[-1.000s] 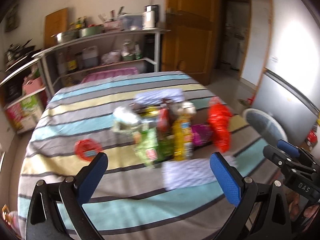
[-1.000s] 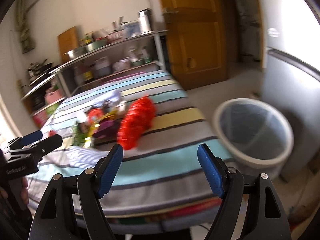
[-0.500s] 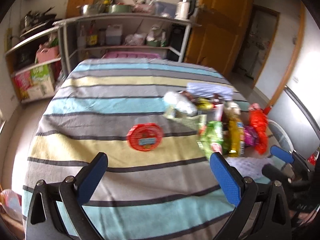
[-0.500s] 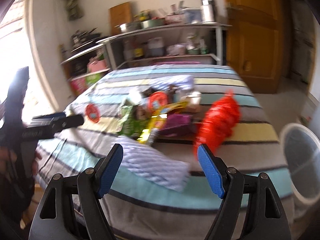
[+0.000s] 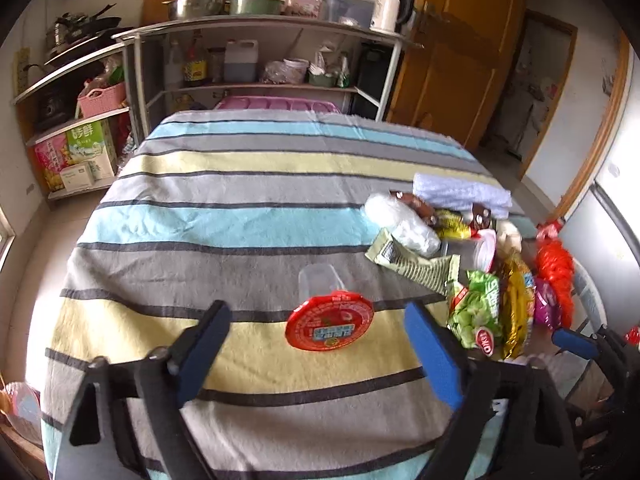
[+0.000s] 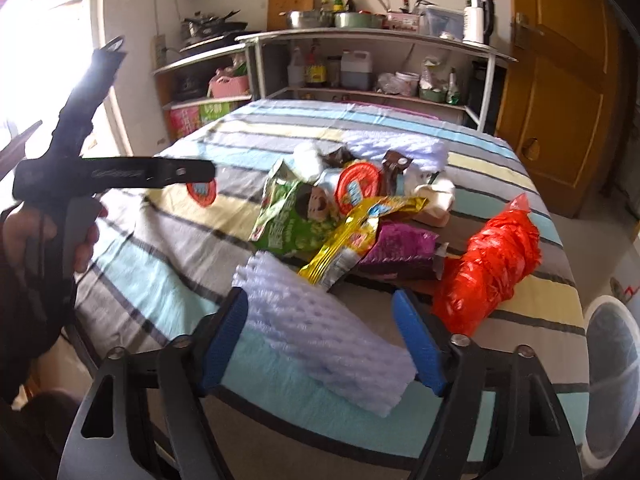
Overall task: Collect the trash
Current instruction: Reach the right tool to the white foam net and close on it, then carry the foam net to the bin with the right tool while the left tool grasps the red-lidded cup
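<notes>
On the striped tablecloth (image 5: 240,216) the trash is lying in a heap near the right edge: a green snack bag (image 6: 292,216), a yellow wrapper (image 6: 352,236), a purple packet (image 6: 400,248) and a red plastic bag (image 6: 492,268). A clear plastic cup (image 5: 320,280) is lying on its side apart from the heap, with its round red lid (image 5: 330,322) turned to me; what is inside I cannot tell. A white bin (image 6: 612,376) is standing on the floor beside the table; its inside is too blurred to read. I am holding my left gripper (image 5: 316,352) tilted down over the table, and its jaws have just been closing a little, but they are standing apart, with the red lid lying between them and not touched. My right gripper (image 6: 320,340) is also pointing down; its jaws have just been closing too, and a white foam net sleeve (image 6: 320,340) is lying between the blue pads, which are not yet pressing on it. My left hand (image 6: 48,236) is showing in the right wrist view.
</notes>
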{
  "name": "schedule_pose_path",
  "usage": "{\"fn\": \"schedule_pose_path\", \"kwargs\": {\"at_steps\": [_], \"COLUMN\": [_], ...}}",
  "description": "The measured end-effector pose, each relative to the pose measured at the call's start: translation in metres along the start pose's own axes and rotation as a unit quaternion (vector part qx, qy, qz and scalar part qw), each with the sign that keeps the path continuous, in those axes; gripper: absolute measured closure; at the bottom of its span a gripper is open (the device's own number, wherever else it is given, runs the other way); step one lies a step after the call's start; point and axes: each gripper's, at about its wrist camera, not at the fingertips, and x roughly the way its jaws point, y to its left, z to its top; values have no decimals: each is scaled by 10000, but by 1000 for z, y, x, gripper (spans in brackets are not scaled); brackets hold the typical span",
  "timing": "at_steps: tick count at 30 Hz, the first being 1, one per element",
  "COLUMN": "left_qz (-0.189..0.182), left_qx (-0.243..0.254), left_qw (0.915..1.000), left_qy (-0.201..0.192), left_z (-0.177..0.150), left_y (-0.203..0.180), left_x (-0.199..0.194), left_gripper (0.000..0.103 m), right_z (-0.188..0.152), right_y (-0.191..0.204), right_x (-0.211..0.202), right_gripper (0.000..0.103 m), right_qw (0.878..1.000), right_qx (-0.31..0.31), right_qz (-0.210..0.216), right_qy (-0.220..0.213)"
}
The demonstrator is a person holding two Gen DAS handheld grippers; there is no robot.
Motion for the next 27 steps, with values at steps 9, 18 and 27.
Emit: {"fn": "schedule_pose_path", "kwargs": {"at_steps": [9,18,27], "left_qz": [-170,-157,-266], "left_qx": [22,40,312], "left_qw": [9998,9998,9986], "left_qy": [130,-138,-349], "left_z": [-2,-4,-5], "left_y": [-6,-6,-23], "left_x": [9,-1,-25], "left_gripper": [53,60,60], "right_z": [-7,-11,-8], "right_y": [1,-5,-8], "right_x": [-4,-13,-35], "right_gripper": [62,79,87], "right_qw": [10000,9992,9968], "right_qx": [-21,320,540], "right_qz": [72,164,145], "right_qy": [39,-179,-570]}}
